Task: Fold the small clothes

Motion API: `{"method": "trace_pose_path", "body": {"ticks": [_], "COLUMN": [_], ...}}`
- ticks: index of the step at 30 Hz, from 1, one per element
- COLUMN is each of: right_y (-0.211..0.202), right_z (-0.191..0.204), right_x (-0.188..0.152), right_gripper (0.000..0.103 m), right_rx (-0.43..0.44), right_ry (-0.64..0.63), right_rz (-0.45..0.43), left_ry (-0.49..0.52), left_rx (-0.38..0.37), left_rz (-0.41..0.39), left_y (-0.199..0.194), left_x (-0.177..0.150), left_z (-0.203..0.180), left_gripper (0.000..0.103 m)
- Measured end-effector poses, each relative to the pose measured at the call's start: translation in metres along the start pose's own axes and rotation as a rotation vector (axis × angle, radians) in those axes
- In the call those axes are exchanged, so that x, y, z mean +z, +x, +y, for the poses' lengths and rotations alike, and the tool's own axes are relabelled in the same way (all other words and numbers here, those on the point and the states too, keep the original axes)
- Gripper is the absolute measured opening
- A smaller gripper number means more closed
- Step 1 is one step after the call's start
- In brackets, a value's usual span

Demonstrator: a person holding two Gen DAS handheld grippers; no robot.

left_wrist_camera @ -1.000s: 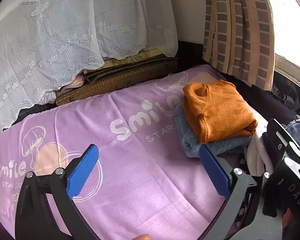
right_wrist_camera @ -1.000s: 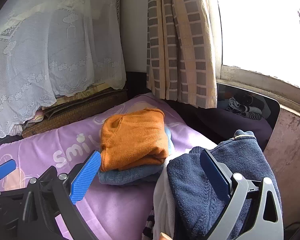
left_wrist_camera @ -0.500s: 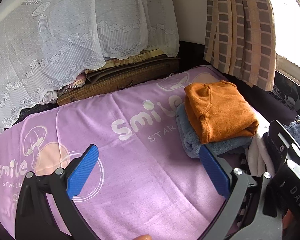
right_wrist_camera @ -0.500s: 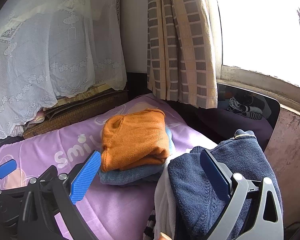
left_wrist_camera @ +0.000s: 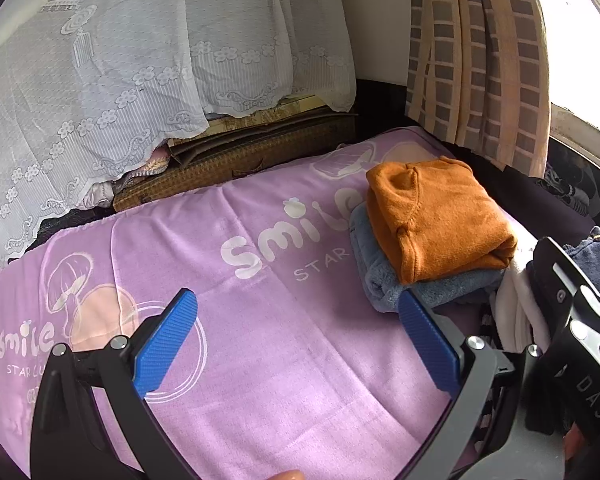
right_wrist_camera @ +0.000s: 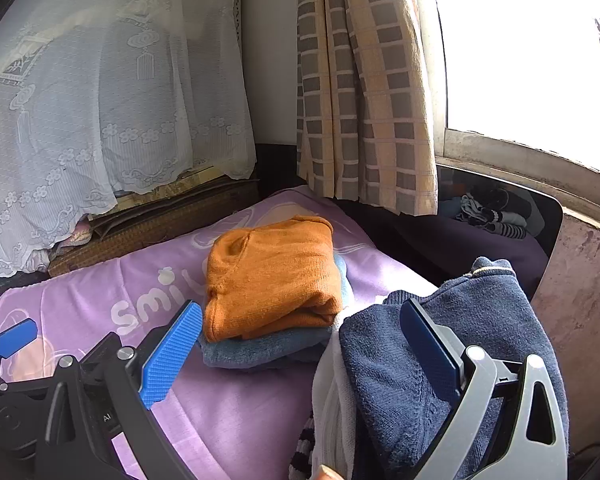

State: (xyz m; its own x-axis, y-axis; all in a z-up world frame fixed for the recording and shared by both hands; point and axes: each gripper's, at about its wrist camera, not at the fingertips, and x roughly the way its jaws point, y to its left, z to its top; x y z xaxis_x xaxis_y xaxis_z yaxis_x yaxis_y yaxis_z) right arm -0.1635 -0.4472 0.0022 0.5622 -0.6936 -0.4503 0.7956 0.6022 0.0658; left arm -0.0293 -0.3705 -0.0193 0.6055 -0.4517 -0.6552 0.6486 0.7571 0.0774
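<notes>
Behind right gripper (right_wrist_camera: 300,354), navy garment (right_wrist_camera: 440,360) partly hidden; both grippers' jaws gaping, left gripper (left_wrist_camera: 298,336) empty.

A matt purple cloth (left_wrist_camera: 284,360) is being shown on the bed; the orange garment (left_wrist_camera: 440,216) is looking knitted, the blue pads (right_wrist_camera: 172,356) ribbed plastic.

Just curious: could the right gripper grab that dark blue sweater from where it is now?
Probably yes. The right gripper is open, the dark blue sweater lies uncovered between its fingers, and nothing blocks it.
</notes>
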Motion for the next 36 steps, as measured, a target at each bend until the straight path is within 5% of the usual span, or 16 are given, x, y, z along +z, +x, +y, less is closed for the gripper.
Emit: {"method": "trace_pose_path", "body": {"ticks": [36], "right_y": [-0.0054], "right_z": [0.0027], "right_x": [-0.0013], "right_gripper": [0.1], "right_rx": [0.004], "right_ry": [0.002], "right_rz": [0.002], "left_ry": [0.011], "left_rx": [-0.034], "left_rz": [0.018], "left_y": [0.0008], "left_x": [-0.0061], "left_z": [-0.0013], "left_gripper": [0.098]}}
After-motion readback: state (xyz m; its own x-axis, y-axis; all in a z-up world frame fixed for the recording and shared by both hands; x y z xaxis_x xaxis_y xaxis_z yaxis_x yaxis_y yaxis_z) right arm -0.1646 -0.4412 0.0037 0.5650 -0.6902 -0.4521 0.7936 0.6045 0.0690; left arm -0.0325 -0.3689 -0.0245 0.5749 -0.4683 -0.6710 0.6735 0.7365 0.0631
